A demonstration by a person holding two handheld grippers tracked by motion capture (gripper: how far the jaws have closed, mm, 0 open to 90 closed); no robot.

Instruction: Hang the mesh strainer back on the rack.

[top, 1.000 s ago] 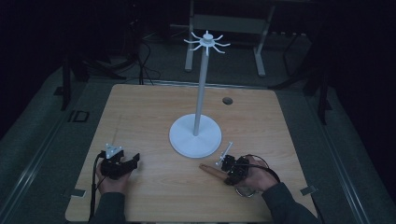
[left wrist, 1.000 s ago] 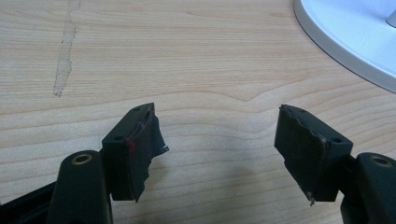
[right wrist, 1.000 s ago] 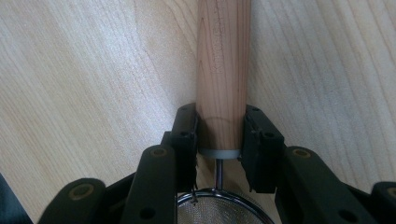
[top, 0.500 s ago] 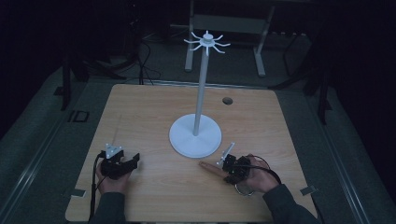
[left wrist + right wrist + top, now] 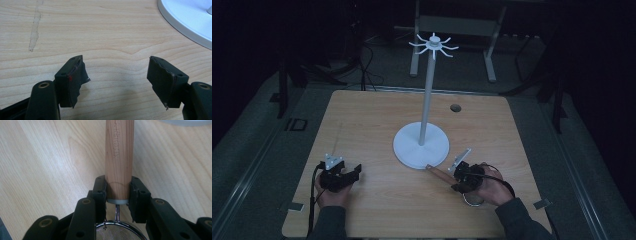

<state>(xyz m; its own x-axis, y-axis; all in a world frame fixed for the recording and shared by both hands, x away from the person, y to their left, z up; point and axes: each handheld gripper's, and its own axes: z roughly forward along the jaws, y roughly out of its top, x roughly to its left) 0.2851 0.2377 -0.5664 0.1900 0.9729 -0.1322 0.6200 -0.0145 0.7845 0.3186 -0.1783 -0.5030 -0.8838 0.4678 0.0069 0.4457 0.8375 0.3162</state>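
A white stand [image 5: 422, 145] with a round base, a tall pole and hooks at the top rises from the middle of the wooden table [image 5: 372, 115]. My right gripper [image 5: 118, 191] is shut on the wooden handle [image 5: 119, 152] of a small metal strainer; its mesh bowl [image 5: 117, 232] lies under the jaws. In the high view the right gripper [image 5: 458, 176] sits at the front right with the handle [image 5: 438, 172] pointing at the stand's base. My left gripper [image 5: 354, 172], at the front left, stands open over bare wood; its jaws are wide apart in the left gripper view [image 5: 116, 75].
A small round hole [image 5: 455, 107] lies in the table at the back right. A faint scratch [image 5: 35, 30] runs along the wood left of the stand. The stand's base edge [image 5: 185, 22] lies ahead and right of the left gripper. Dark floor and a frame surround the table.
The right gripper with the strainer has shifted slightly, hardly at all. The left gripper has stayed where it was, open.
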